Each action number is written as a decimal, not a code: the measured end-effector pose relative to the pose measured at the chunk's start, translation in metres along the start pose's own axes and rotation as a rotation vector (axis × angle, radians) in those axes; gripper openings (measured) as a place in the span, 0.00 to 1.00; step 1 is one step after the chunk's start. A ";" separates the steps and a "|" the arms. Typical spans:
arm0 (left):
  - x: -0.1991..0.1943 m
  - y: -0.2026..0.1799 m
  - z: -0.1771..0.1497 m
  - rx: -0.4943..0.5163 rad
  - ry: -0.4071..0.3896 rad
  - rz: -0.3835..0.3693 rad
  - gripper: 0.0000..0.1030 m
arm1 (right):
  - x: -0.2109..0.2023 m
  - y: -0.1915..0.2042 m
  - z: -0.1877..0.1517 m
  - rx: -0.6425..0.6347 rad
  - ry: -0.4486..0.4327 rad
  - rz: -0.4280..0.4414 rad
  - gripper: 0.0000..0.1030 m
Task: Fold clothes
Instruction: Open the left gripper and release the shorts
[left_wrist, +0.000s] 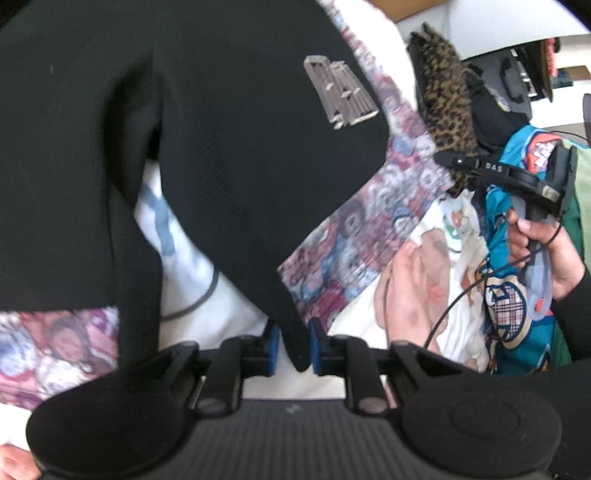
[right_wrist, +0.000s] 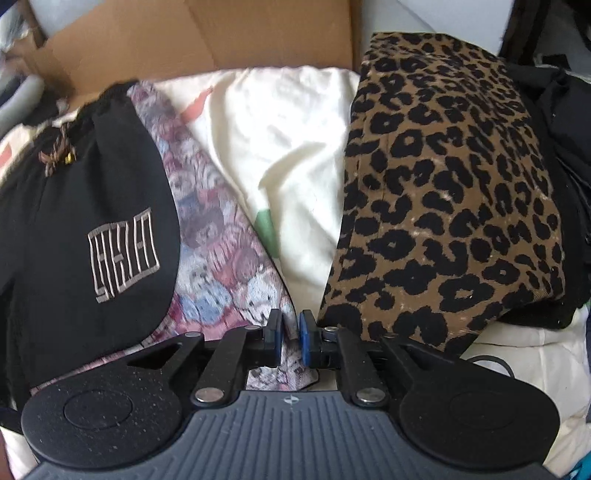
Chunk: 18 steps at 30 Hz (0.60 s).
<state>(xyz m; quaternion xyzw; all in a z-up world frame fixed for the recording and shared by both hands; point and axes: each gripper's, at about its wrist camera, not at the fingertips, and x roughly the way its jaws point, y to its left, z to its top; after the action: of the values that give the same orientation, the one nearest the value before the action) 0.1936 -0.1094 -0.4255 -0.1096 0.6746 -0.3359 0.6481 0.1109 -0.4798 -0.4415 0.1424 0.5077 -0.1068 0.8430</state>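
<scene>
A black garment (left_wrist: 221, 155) with a grey embroidered logo fills most of the left wrist view. My left gripper (left_wrist: 293, 347) is shut on a corner of it. It lies over a pink, blue and white patterned garment (left_wrist: 354, 240). In the right wrist view the black garment (right_wrist: 85, 236) lies at the left, on the patterned garment (right_wrist: 221, 236). My right gripper (right_wrist: 291, 341) is shut on the near edge of the patterned garment. The right gripper also shows in the left wrist view (left_wrist: 495, 171), held in a hand at the far right.
A folded leopard-print garment (right_wrist: 443, 192) lies to the right over white cloth (right_wrist: 288, 147). A cardboard box (right_wrist: 207, 37) stands behind. Teal printed clothes (left_wrist: 517, 288) and dark clothes are piled at the right. A black cable (left_wrist: 454, 302) hangs near the hand.
</scene>
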 end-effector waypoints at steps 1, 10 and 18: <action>-0.007 -0.002 0.000 0.007 -0.014 0.002 0.18 | -0.004 0.000 0.000 0.010 -0.016 0.007 0.10; -0.069 -0.007 0.009 0.043 -0.181 0.063 0.34 | -0.029 0.013 0.002 0.051 -0.126 0.090 0.12; -0.121 0.016 0.000 0.011 -0.334 0.141 0.39 | -0.041 0.044 0.013 0.025 -0.169 0.152 0.12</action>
<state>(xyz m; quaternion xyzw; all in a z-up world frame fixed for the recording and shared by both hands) 0.2148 -0.0270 -0.3382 -0.1126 0.5619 -0.2706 0.7736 0.1169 -0.4412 -0.3932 0.1815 0.4212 -0.0603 0.8866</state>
